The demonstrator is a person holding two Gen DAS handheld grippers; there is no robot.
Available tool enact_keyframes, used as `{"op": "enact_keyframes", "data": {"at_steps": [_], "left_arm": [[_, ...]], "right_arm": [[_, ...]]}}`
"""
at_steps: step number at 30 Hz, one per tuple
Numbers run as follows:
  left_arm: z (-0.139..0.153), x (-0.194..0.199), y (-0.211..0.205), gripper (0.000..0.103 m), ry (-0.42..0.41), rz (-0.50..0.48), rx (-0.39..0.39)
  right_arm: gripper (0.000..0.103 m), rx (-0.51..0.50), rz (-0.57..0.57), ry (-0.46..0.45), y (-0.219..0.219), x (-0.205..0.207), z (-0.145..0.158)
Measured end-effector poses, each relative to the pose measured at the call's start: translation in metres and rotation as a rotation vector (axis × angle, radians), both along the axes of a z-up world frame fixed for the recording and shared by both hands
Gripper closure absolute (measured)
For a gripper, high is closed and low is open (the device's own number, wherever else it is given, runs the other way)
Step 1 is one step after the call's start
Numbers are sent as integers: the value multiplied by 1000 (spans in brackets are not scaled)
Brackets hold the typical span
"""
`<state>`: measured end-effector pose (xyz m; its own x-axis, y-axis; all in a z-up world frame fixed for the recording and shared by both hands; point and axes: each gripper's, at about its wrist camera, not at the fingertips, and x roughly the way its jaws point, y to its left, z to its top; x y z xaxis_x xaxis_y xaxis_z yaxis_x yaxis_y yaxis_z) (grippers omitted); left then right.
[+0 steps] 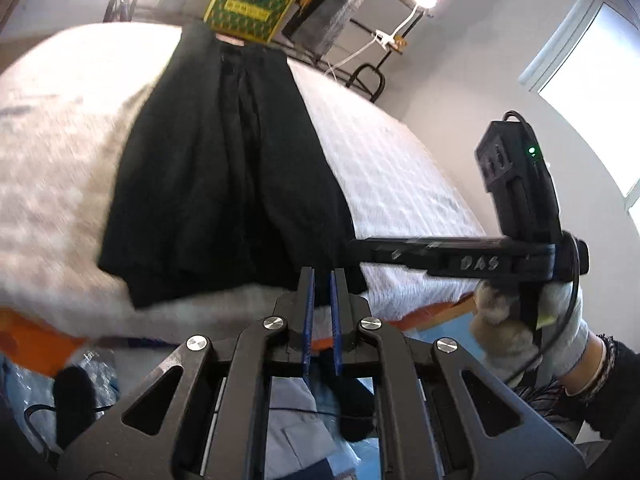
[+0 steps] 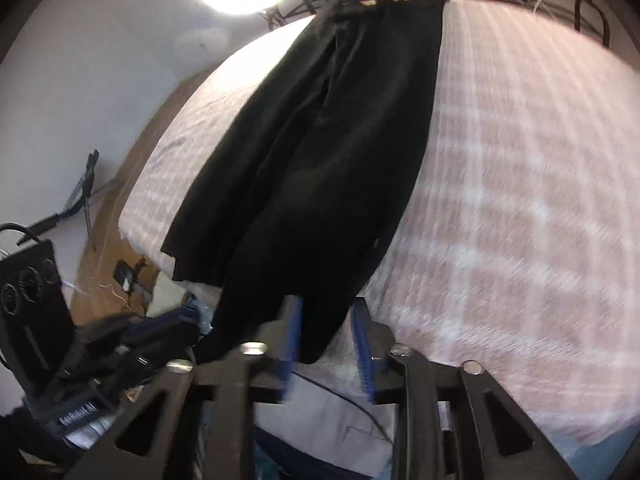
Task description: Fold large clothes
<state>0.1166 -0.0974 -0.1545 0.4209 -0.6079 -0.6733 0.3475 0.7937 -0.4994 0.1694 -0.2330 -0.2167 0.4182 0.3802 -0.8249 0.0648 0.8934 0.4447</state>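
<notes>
The long black fabric garment (image 1: 224,168) lies flat on the white quilted mattress (image 1: 400,184), its long axis running from the near edge away toward the yellow patterned box (image 1: 248,8) at the far end. The left gripper (image 1: 322,276) sits just short of the near hem, jaws narrowly parted and empty. The right gripper (image 2: 326,308) is released, jaws spread wide either side of the near right hem corner, not clamped. Judged nearer: the right.
</notes>
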Motion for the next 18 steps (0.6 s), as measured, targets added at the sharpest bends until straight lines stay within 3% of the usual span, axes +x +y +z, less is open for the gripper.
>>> {"op": "enact_keyframes", "data": {"at_steps": [3,7,9,10,18], "left_arm": [[-2,6,2,98,20,11,-19],[-22,17,-6,95,101,22,-29],[-29,29,-12,77,126,35,-21],[-32,33,-12,75,134,47,-23],[-43,46,-22,75,172,31,-74]], "right_arm": [[58,-44,-14,-81,-13,9,32],[58,-22,-24,-140,-25,37,62],[58,0,-28,-142,-29,56,63],[58,10,-47,-136,-33,72,60],[57,-2,-72,-76,-22,166,28]]}}
